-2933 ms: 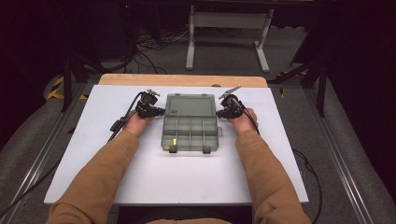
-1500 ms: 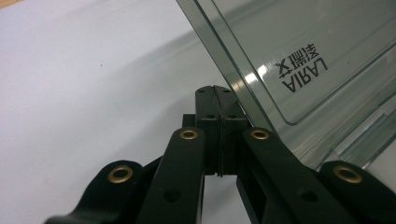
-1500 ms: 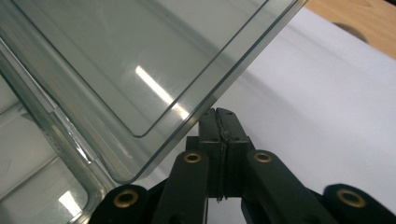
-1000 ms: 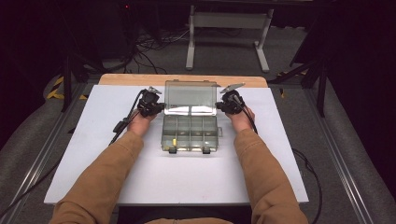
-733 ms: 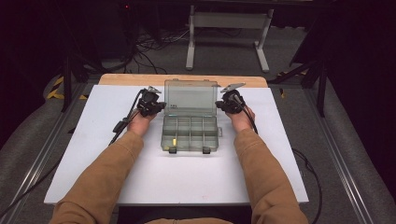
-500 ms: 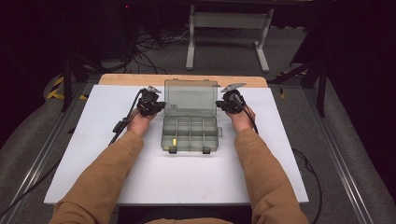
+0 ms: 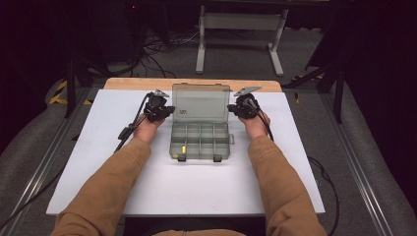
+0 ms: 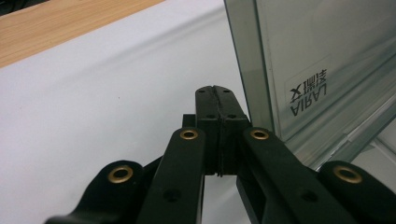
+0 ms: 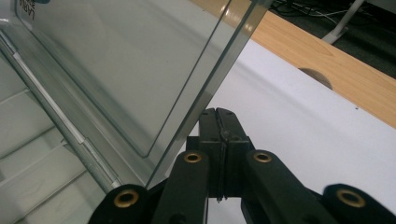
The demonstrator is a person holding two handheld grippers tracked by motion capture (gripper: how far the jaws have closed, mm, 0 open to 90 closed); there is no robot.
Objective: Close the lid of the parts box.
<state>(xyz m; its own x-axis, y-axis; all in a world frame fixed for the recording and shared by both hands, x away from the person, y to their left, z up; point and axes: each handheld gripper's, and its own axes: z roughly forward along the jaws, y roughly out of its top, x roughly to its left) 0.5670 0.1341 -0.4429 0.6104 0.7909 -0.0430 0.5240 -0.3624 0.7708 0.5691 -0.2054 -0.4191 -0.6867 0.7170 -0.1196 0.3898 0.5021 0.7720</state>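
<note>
A clear plastic organiser box (image 7: pixel 200 141) sits on the white table top (image 7: pixel 98 147), a little beyond the middle, between the person's two hands. Its base is divided into small compartments; one compartment in the near left part holds a small yellow item (image 7: pixel 183 149), too small to identify. Two dark latches (image 7: pixel 181 158) sit on the near edge of the base. The transparent lid (image 7: pixel 200 102) is raised on the far side and stands close to upright, bearing a small printed label (image 8: pixel 308 91) near its lower left corner.

The left gripper (image 7: pixel 158 109) lies just beside the left edge of the lid, held in the person's left hand (image 7: pixel 147 129). In the left gripper view its two black jaws are pressed flat together with nothing between them, and the lid edge stands immediately to their right; whether jaw and lid touch cannot be told.

The right gripper (image 7: pixel 243 107) sits just beside the right edge of the lid, held in the right hand (image 7: pixel 255 125). In the right gripper view its jaws are likewise closed on each other and grip nothing, with the slanting lid edge (image 9: pixel 205 93) crossing just left of the tips.

A wooden strip (image 7: pixel 137 83) borders the far side of the table. Cables (image 7: pixel 128 130) trail from both grippers toward the person
</note>
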